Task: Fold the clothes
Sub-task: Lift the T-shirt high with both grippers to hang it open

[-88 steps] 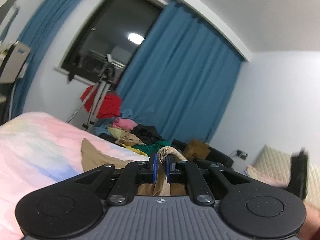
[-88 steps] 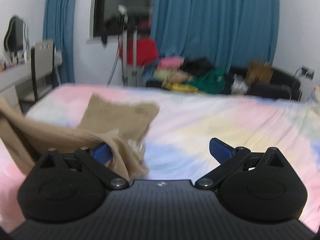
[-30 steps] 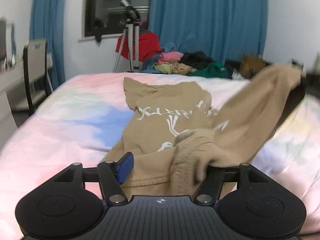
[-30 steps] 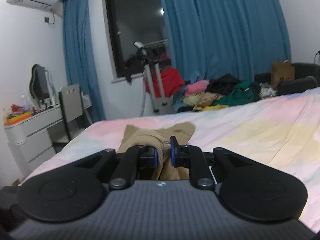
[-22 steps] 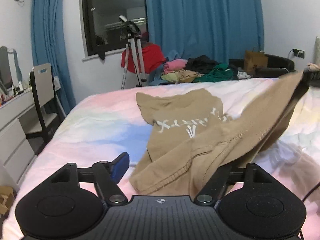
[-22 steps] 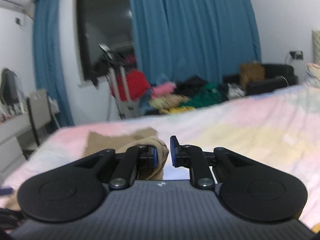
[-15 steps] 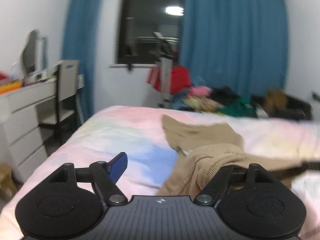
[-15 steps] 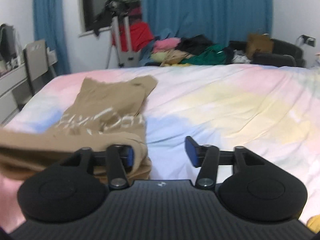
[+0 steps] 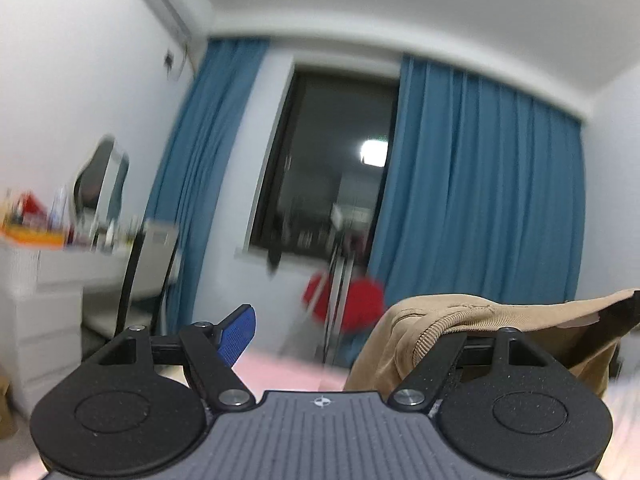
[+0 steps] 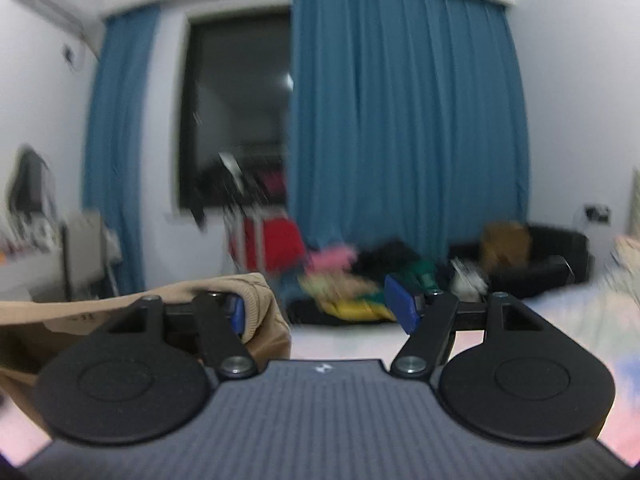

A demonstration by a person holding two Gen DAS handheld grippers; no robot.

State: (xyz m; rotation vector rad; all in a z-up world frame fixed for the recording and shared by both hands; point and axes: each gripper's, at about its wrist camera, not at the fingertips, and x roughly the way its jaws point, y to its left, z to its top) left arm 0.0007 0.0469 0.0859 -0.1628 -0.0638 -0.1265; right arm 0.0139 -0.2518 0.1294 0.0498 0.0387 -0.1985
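Right now both grippers are tipped up toward the window and curtains, with a tan garment (image 9: pixel 472 320) slung between them, so this looks like the lift-and-spread step before any fold goes in.

On the left gripper (image 9: pixel 344 330), the jaws stand wide apart. The blue left finger pad (image 9: pixel 237 334) is bare, while the ribbed hem of the garment is draped over the right finger, hiding its pad. Nothing is pinched there; the cloth just hangs on that one finger.

Over to the right gripper (image 10: pixel 320 310): jaws wide apart again. The garment (image 10: pixel 256 308) is hooked over the left finger, and the right finger pad (image 10: pixel 401 307) is clear of any cloth.

So the garment sits in the air, stretched from one gripper's inner finger to the other's, above the pastel bed (image 10: pixel 560 320).

My read: the next move calls for lowering it flat onto the bed, or closing the jaws first, since a draped hem could slip off. Motion blur hides the finer detail.
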